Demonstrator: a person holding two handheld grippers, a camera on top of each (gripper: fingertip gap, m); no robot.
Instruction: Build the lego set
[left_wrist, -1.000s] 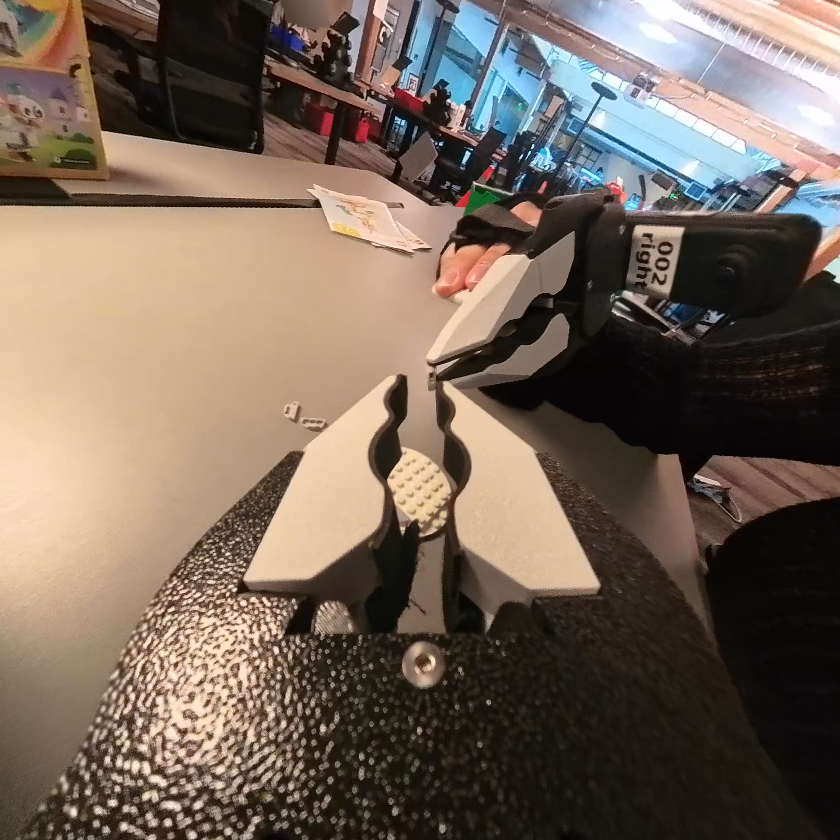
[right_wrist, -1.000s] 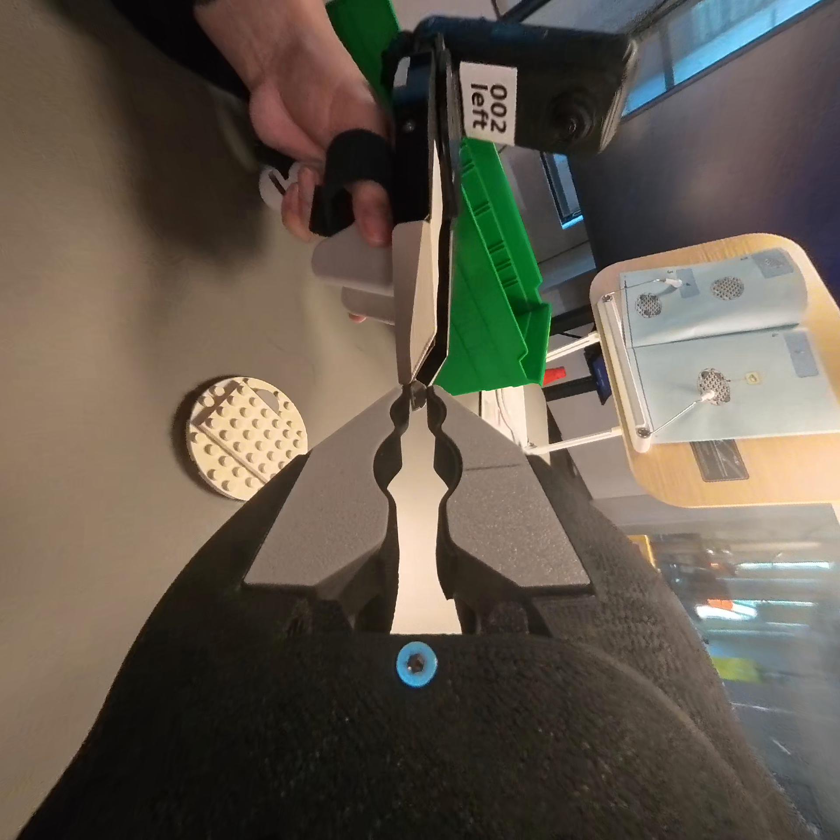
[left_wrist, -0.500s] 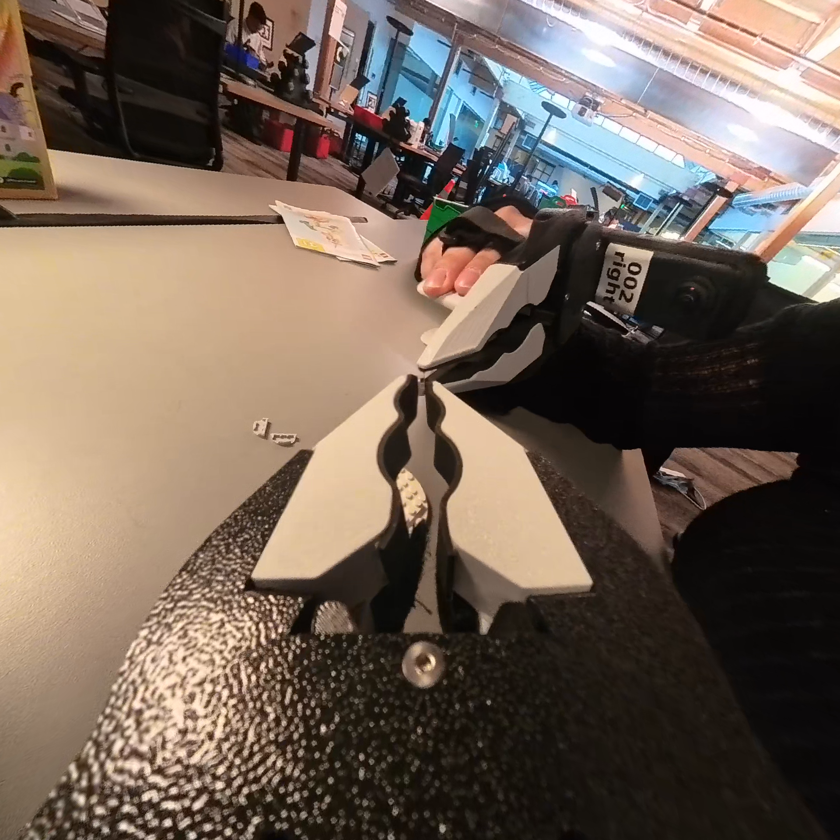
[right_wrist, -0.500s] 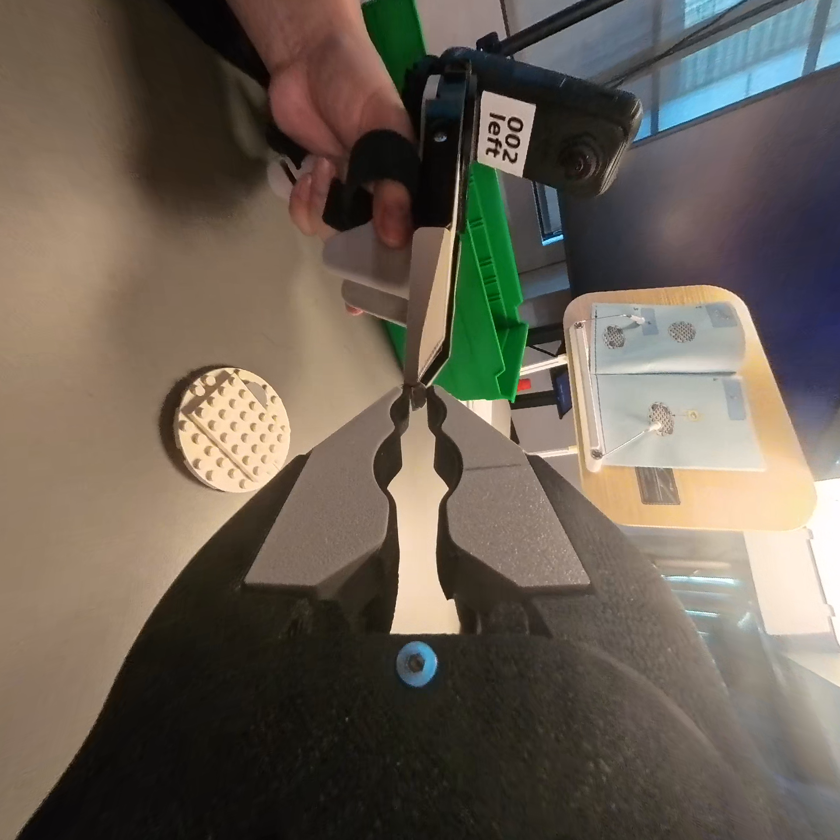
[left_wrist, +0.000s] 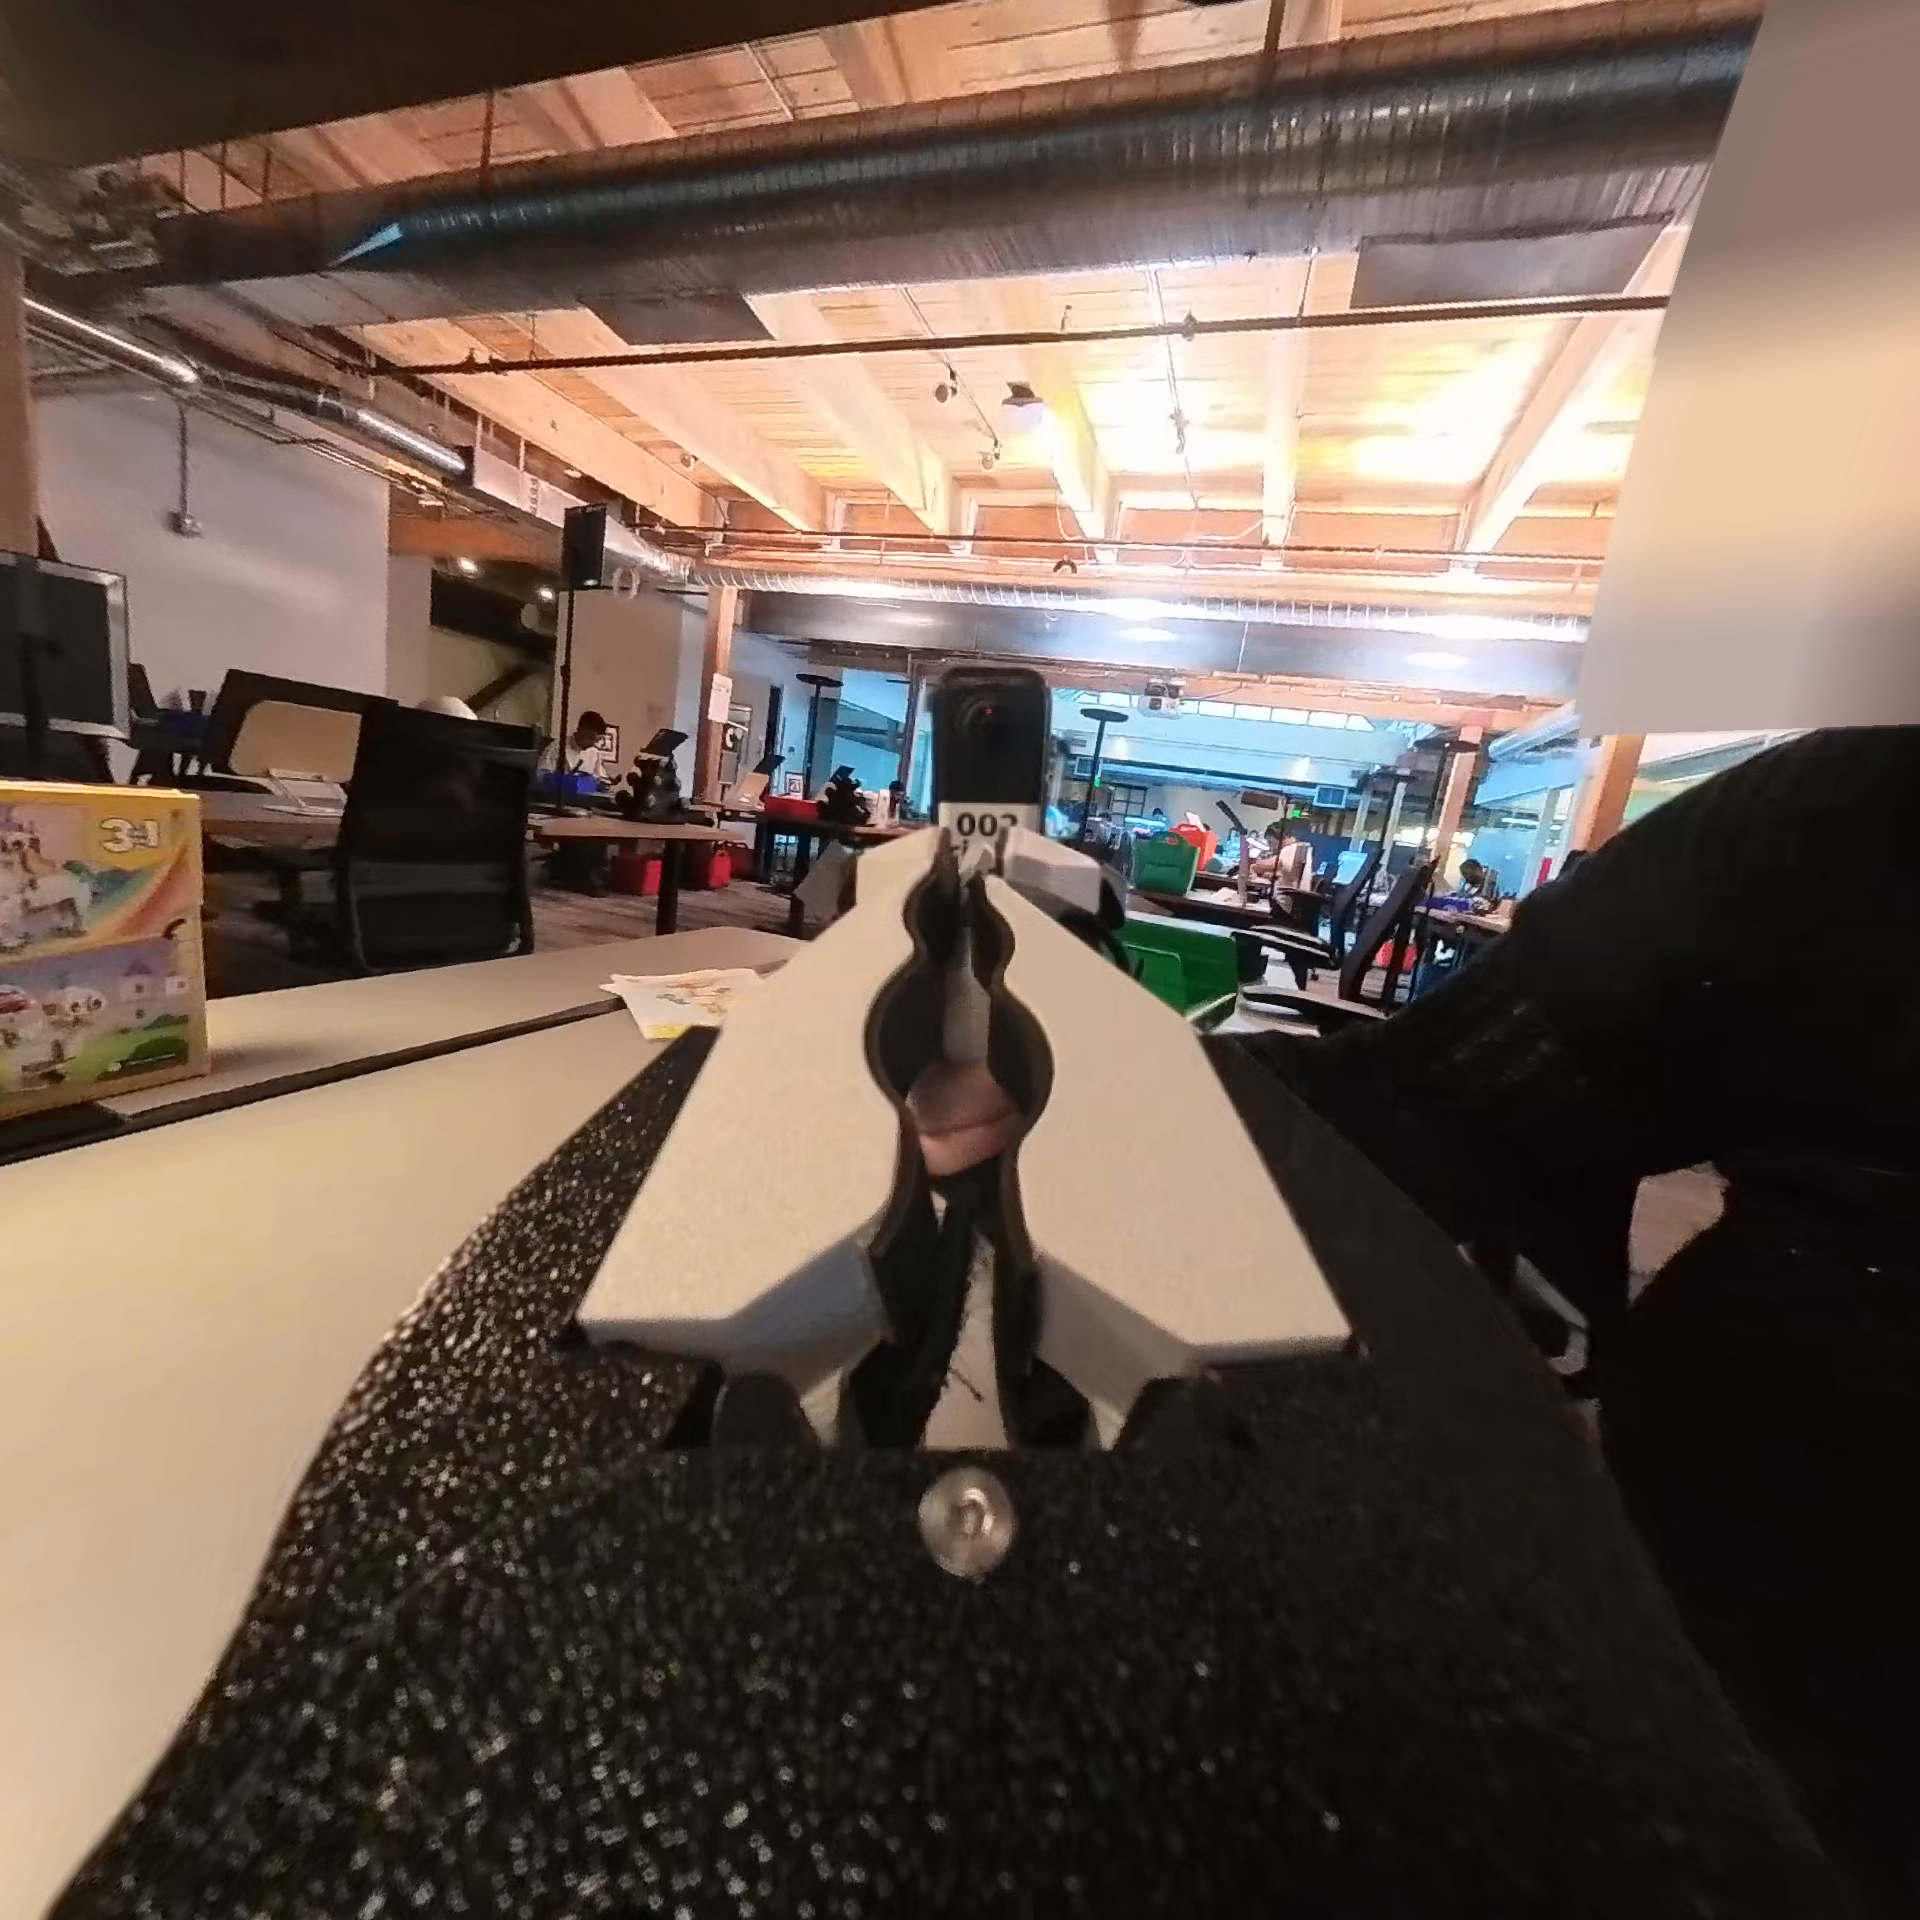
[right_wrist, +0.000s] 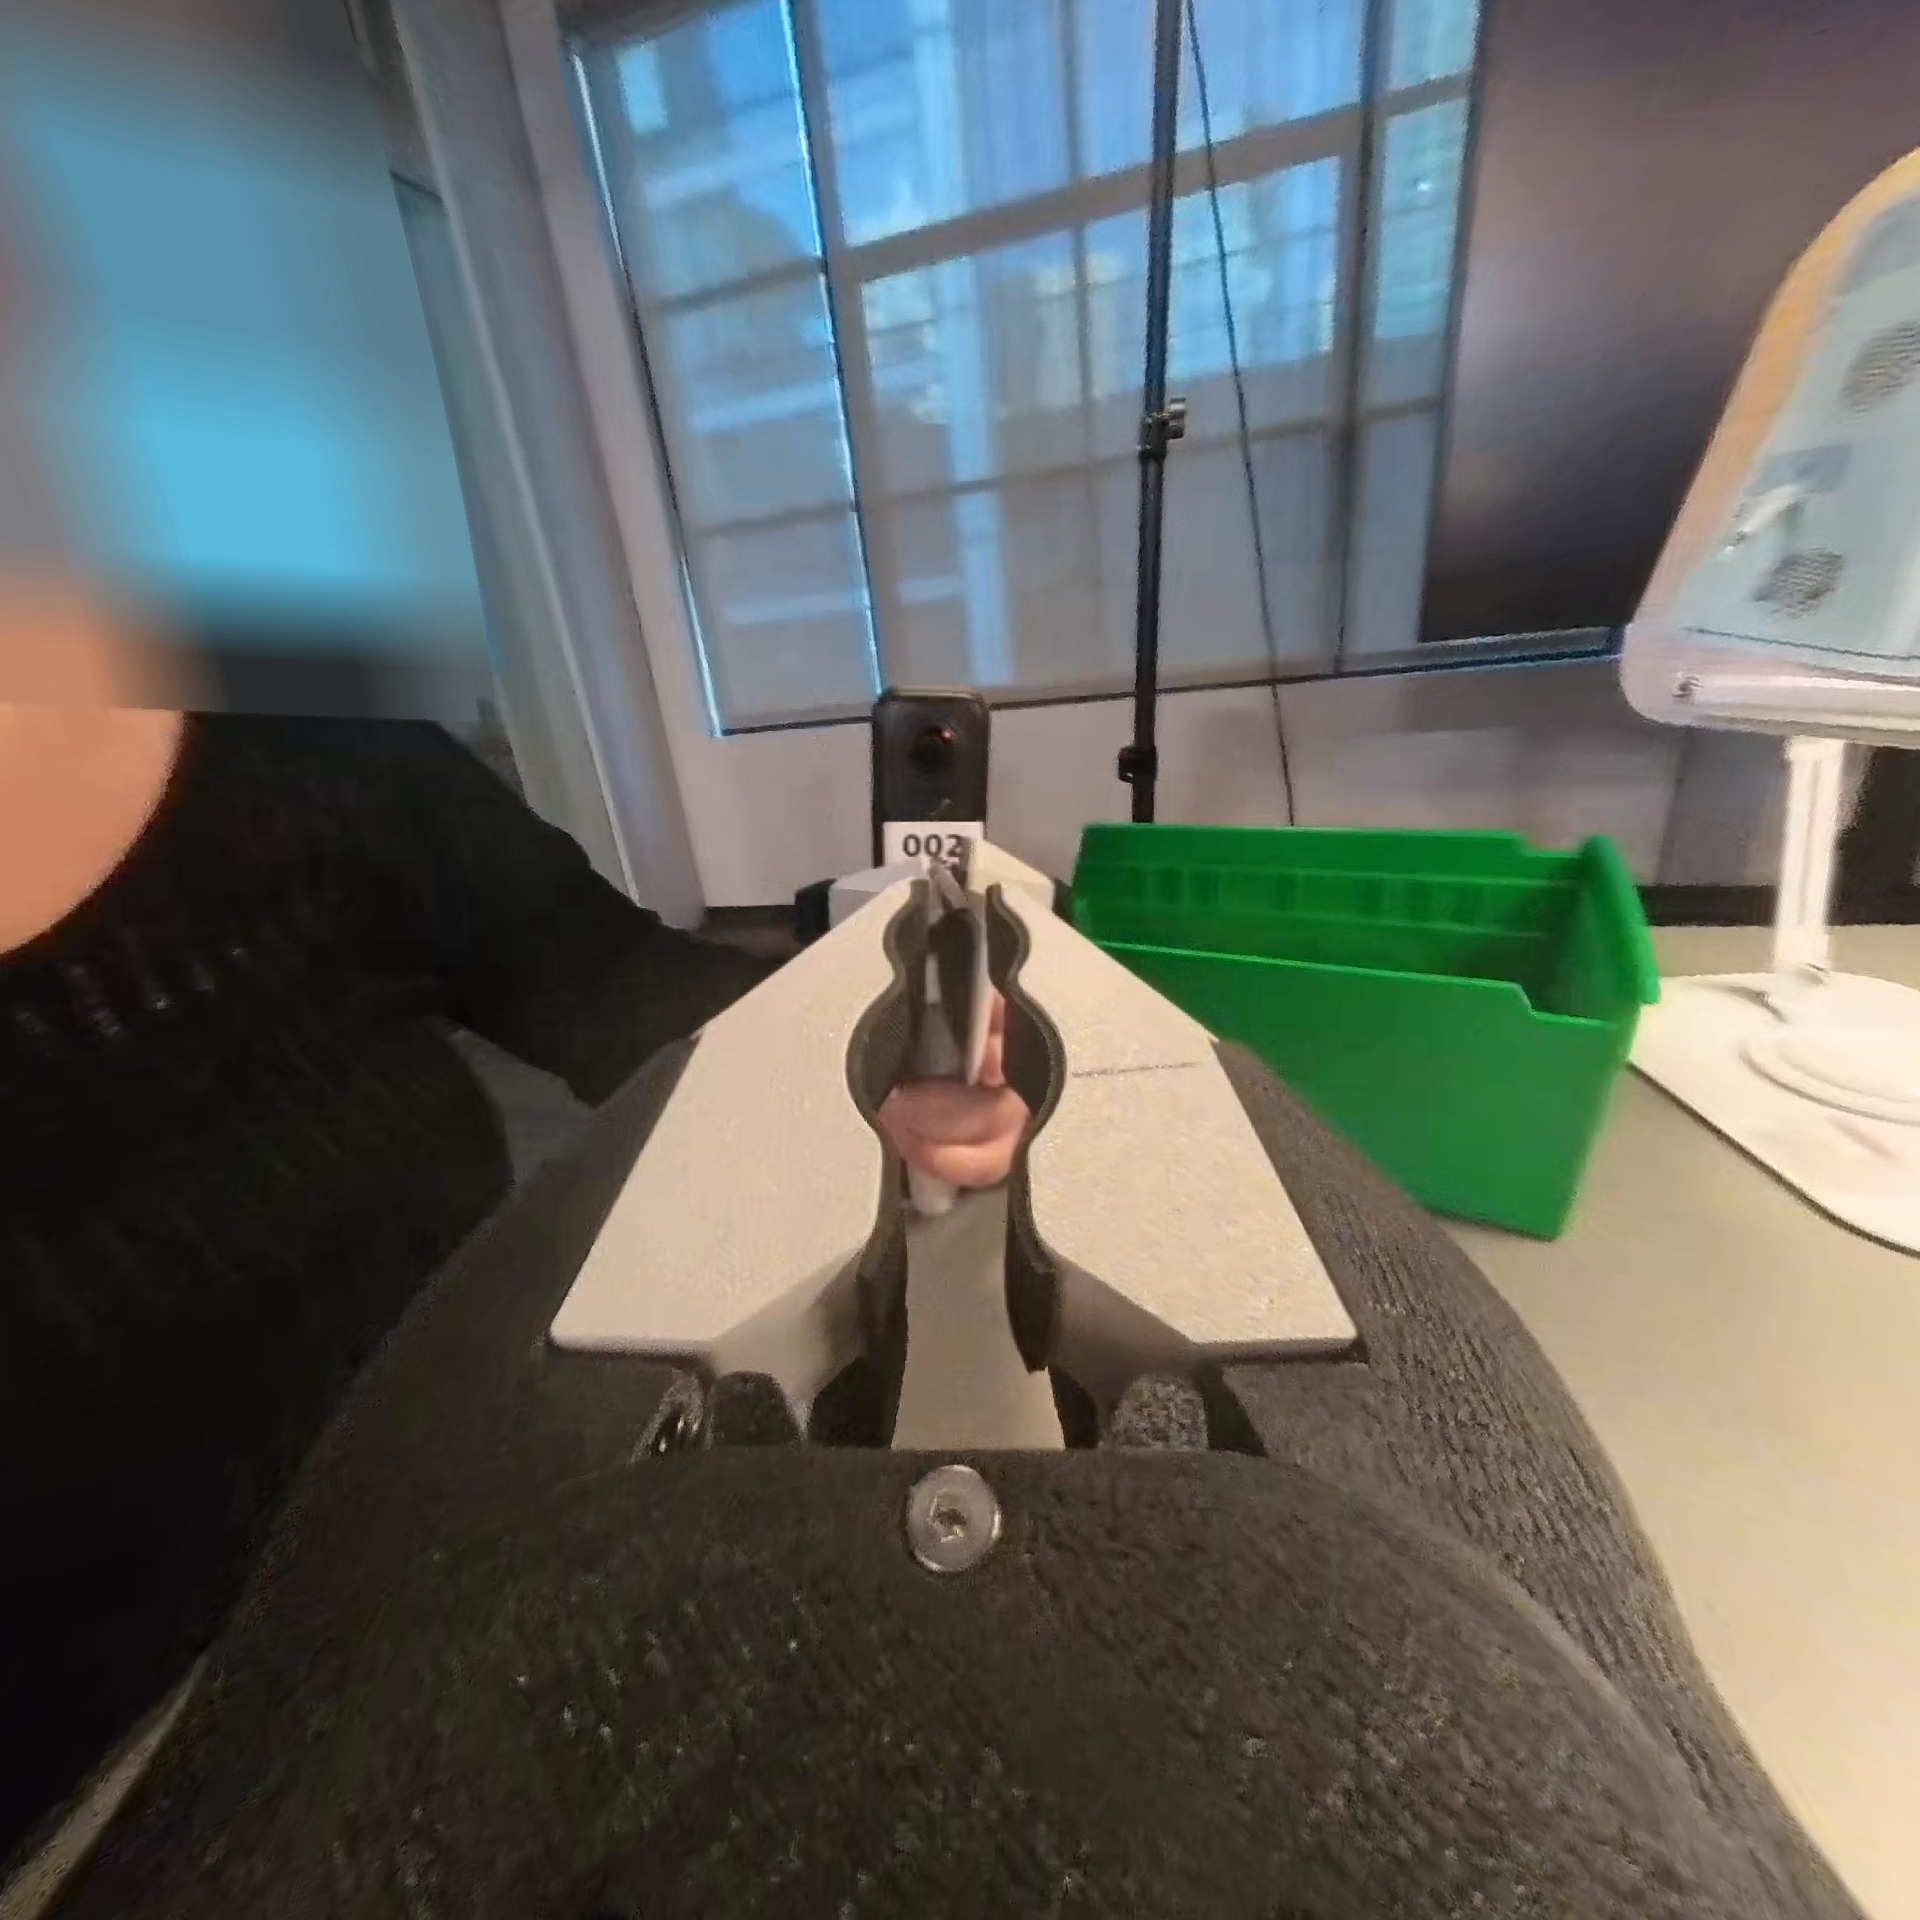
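Desk: pale grey desk (left_wrist: 208, 1299), green plastic bin (right_wrist: 1351, 1039) behind.
Change: both lifted off, tip to tip.
Left gripper (left_wrist: 954, 873): fingers closed.
Right gripper (right_wrist: 951, 883): fingers closed; contents indiscernible.

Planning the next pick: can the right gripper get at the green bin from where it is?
Probably not right away. The right gripper is tip to tip with the left gripper, and both are shut. The green bin sits just to its right with an open top, so after backing off the way looks free.
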